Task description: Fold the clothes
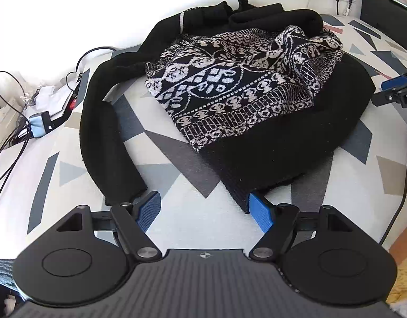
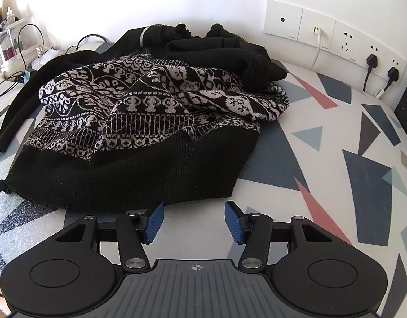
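Note:
A black knitted sweater (image 1: 230, 92) with a white patterned panel lies crumpled on a cloth with a triangle print (image 1: 177, 212). One long black sleeve (image 1: 108, 137) trails toward me on the left. My left gripper (image 1: 204, 209) stands open just short of the black hem, its left pad near the sleeve's cuff, nothing between its pads. In the right wrist view the same sweater (image 2: 150, 111) lies heaped ahead. My right gripper (image 2: 194, 222) is open with nothing in it, close before the black hem's right end. The right gripper also shows at the left wrist view's right edge (image 1: 397, 92).
Wall sockets with plugs (image 2: 370, 61) line the wall behind the table. Cables and a small blue device (image 1: 40, 124) lie at the left edge. A dark box (image 1: 383, 10) stands at the far right. A black cable (image 1: 405, 159) hangs along the right side.

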The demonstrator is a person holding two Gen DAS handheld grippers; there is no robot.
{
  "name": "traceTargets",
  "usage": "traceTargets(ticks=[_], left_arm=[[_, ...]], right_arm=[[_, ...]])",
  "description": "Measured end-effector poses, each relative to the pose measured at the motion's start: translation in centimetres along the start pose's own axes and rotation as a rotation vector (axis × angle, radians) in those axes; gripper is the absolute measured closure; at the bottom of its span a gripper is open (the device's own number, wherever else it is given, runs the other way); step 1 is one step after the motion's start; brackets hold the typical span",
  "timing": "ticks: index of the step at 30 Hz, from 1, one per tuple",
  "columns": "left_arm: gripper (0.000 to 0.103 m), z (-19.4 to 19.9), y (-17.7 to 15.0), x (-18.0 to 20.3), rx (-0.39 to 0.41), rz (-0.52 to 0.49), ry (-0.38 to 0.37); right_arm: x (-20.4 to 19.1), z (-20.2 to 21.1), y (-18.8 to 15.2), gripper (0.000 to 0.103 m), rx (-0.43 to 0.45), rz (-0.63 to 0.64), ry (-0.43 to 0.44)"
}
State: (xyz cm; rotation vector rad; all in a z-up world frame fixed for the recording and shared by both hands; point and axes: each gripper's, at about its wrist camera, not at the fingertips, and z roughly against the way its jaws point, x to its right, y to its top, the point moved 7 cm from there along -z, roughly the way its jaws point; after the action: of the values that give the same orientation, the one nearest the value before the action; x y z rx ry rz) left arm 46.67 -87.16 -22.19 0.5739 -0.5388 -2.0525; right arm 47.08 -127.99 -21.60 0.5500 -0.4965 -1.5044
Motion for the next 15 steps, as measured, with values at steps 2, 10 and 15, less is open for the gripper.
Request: traceTargets(ticks=[2, 10, 15], left_arm=[[0.028, -0.3, 0.0, 0.0, -0.003, 0.001, 0.002], [0.028, -1.0, 0.1, 1.8, 0.01, -0.074, 0.009], [0.028, -1.2, 0.8, 1.1, 0.038, -0.042, 0.082]], right_arm=[[-0.1, 0.0, 0.0, 0.055, -0.003, 0.0, 0.001], [-0.4, -0.1, 0.1, 0.055, -0.005, 0.006, 0.003], [-0.1, 0.0, 0.0, 0.055, -0.008, 0.001, -0.001]])
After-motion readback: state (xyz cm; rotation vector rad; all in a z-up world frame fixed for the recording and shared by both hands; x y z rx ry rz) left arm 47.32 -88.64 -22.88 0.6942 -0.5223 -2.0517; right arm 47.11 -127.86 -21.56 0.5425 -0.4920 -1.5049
